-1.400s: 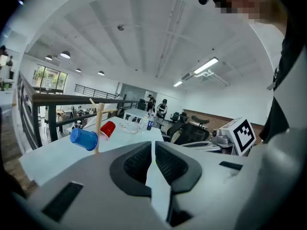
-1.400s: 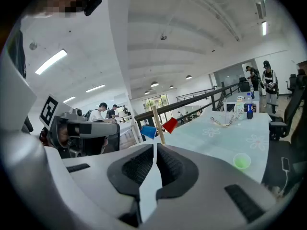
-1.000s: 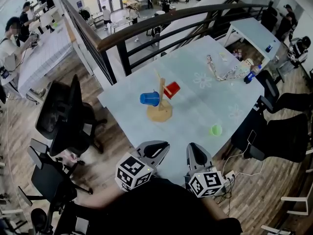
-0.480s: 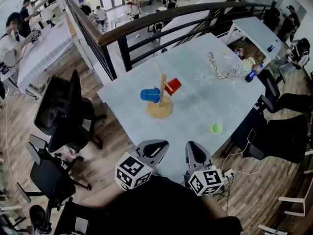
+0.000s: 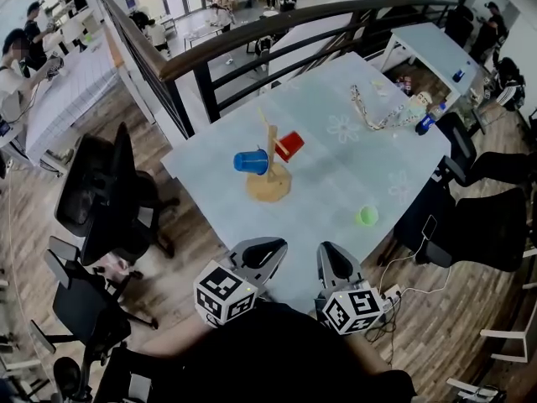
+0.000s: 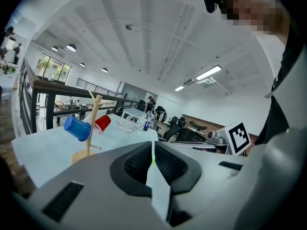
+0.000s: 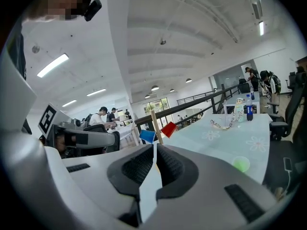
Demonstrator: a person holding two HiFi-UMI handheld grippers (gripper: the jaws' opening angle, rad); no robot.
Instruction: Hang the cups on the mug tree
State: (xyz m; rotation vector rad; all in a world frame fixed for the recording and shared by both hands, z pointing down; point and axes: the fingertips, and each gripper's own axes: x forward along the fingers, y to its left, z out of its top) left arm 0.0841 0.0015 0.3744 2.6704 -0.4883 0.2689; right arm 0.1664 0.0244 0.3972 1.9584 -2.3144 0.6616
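A wooden mug tree [image 5: 270, 175] stands mid-table, with a blue cup [image 5: 250, 161] hung on its left peg and a red cup [image 5: 290, 145] on its right peg. A green cup [image 5: 366, 216] sits on the table towards the right edge. Both grippers are held at the near table edge, well short of the tree: the left gripper [image 5: 268, 251] and the right gripper [image 5: 329, 259] are shut with nothing between the jaws. In the left gripper view the tree [image 6: 92, 123], blue cup [image 6: 77, 128] and red cup [image 6: 102, 123] show ahead left. The right gripper view shows the green cup [image 7: 241, 164].
A chain-like object [image 5: 374, 116], a small figure and a blue bottle [image 5: 426, 123] lie at the table's far right corner. A dark railing [image 5: 252, 40] runs behind the table. Black office chairs [image 5: 105, 191] stand to the left and right of the table.
Both grippers stay where they were. The head view has shifted slightly, so the table and tree sit a little higher and further left in the picture.
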